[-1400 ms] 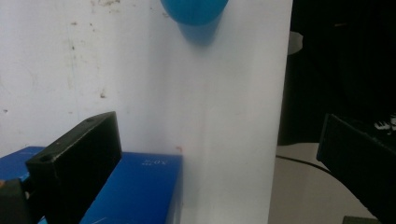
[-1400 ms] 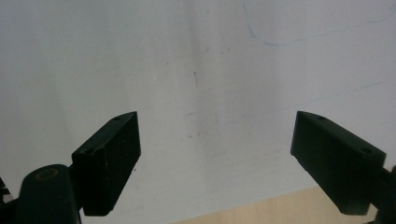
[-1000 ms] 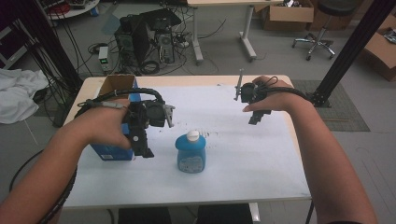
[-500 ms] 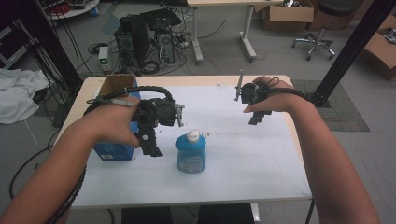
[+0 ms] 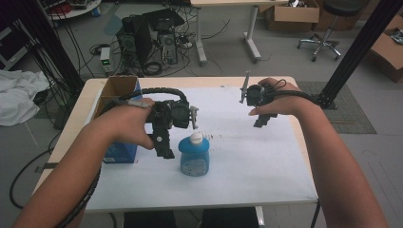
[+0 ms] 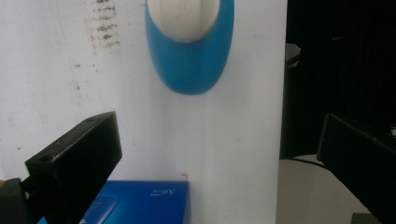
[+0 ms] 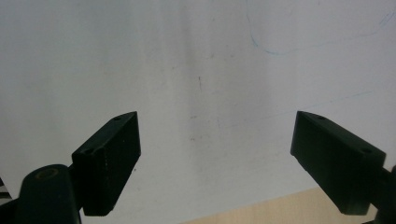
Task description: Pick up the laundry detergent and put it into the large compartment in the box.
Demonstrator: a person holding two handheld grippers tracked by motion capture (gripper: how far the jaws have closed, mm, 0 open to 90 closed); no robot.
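- Blue bottle (image 5: 194, 154) with a white cap stands upright on the white tabletop (image 5: 247, 166), just right of the blue box (image 5: 119, 152) and toward the person's edge.
- Left hand-held gripper (image 5: 164, 142) hangs between the box and the bottle, jaws spread wide with nothing between them; its own view looks down on the bottle (image 6: 189, 51) ahead and the box (image 6: 140, 203) close underneath.
- Right hand-held gripper (image 5: 256, 102) hovers well to the right of the bottle and farther back, jaws also spread over bare tabletop (image 7: 196, 70).
- Risk, as I judge it: the bottle is tall and narrow, so a jaw brushing its shoulder on the approach could tip it.
- The box sits close beside the bottle, so the near jaw could catch it and shove it.
- Smooth, rounded plastic may slip from a pinch taken too high, near the cap.
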